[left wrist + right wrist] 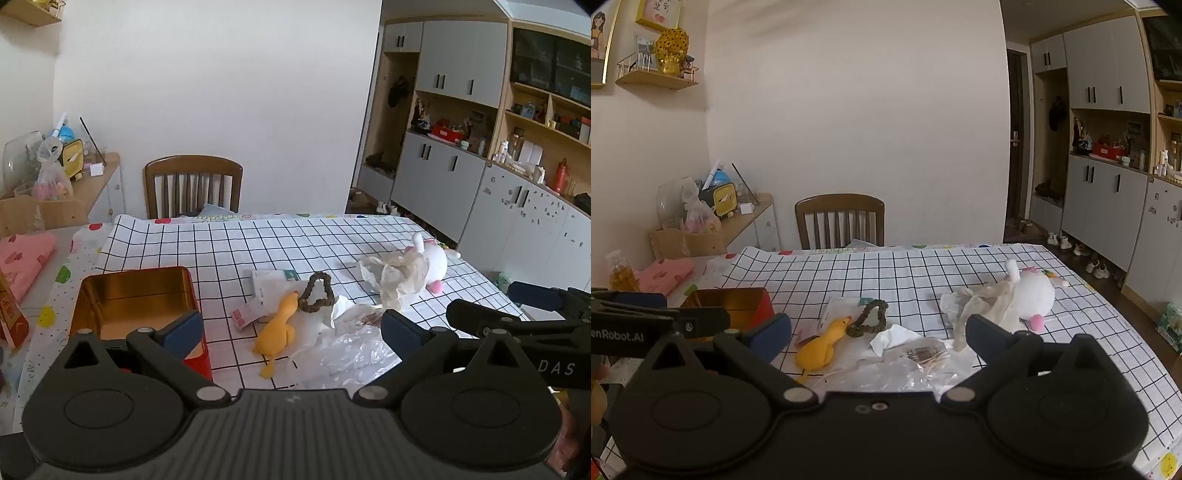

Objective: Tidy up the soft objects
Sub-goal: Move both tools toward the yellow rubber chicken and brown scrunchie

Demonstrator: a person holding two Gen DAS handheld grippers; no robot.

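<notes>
A yellow rubber chicken lies on the checked tablecloth, its beak by a brown bead loop. A white plush toy lies at the right beside crumpled tissue. A clear plastic bag lies in front. An open gold-lined red tin stands at the left. My left gripper is open and empty above the chicken. My right gripper is open and empty above the bag.
A wooden chair stands at the table's far edge. A pink cloth and paper slips lie on the table. A cluttered side cabinet is at the left, grey cupboards at the right.
</notes>
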